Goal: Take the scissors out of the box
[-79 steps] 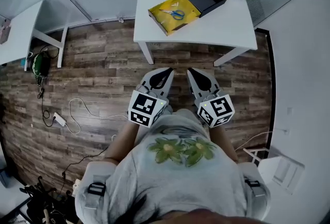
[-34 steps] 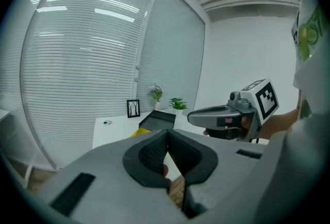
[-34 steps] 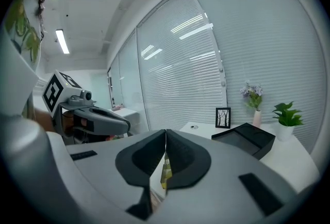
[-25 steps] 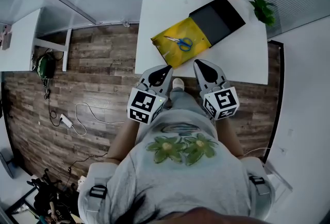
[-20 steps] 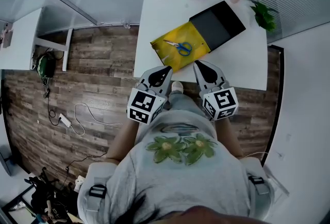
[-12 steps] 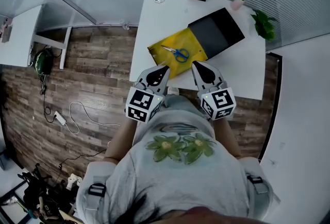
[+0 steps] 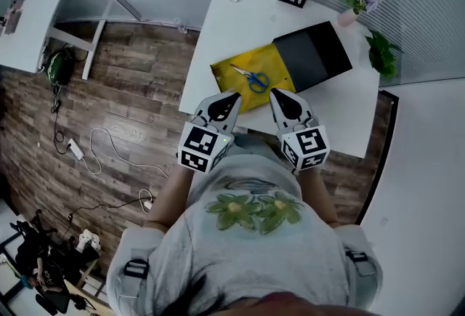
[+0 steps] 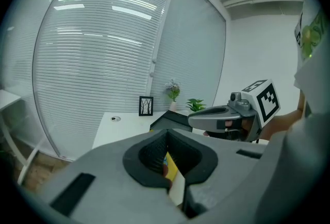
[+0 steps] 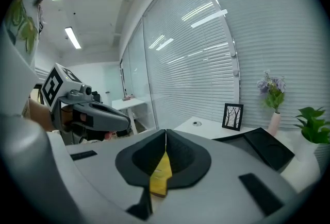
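Scissors, one pair, lying inside one yellow box on the white table; two grippers near the box, left gripper, right gripper, each with jaws closed together, holding nothing; one black lid; one green plant

We see our right gripper w/ jaws shut tip to tip, nothing gripped; a strip of the yellow box shows thru the gap below them. Left gripper hangs at left; beyond, the white table bears a black lid, pic frame, flower vase & green plant
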`<state>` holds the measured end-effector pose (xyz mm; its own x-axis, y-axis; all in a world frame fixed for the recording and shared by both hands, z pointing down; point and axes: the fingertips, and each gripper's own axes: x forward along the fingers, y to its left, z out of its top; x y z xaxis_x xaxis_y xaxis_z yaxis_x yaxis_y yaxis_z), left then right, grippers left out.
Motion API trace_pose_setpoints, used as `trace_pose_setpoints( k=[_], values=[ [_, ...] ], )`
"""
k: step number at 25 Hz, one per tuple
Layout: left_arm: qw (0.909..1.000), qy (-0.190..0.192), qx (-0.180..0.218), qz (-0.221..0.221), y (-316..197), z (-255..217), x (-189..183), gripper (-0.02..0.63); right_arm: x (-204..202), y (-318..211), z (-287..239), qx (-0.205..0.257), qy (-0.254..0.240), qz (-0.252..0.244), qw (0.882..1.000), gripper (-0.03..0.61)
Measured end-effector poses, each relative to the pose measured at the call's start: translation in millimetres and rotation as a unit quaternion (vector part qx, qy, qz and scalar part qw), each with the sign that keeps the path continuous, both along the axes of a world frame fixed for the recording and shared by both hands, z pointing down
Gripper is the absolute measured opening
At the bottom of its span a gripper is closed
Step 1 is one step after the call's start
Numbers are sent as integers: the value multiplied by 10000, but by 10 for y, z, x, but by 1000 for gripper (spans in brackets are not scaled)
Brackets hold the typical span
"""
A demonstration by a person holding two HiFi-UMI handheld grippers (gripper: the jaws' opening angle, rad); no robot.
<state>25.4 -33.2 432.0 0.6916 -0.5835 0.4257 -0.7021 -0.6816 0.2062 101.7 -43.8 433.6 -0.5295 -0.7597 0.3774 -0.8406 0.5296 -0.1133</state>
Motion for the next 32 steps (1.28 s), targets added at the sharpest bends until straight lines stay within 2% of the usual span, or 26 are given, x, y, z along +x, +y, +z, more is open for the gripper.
trace_pose_setpoints(
  k=[13, 28, 32],
  values=[
    [9998, -58, -46, -206, -228, 105, -7, 6, -105, -201, 269, -225, 189, -425, 9987, 8],
    [9988, -129, -277, -393, -462, 259, -106, 6, -215, -438, 551, -610, 517, -787, 9937, 9],
    [9985, -120, -335, -408, -542, 316, -100, 8, -238, -502, 661, -738, 645, -899, 9911, 34]
  ],
)
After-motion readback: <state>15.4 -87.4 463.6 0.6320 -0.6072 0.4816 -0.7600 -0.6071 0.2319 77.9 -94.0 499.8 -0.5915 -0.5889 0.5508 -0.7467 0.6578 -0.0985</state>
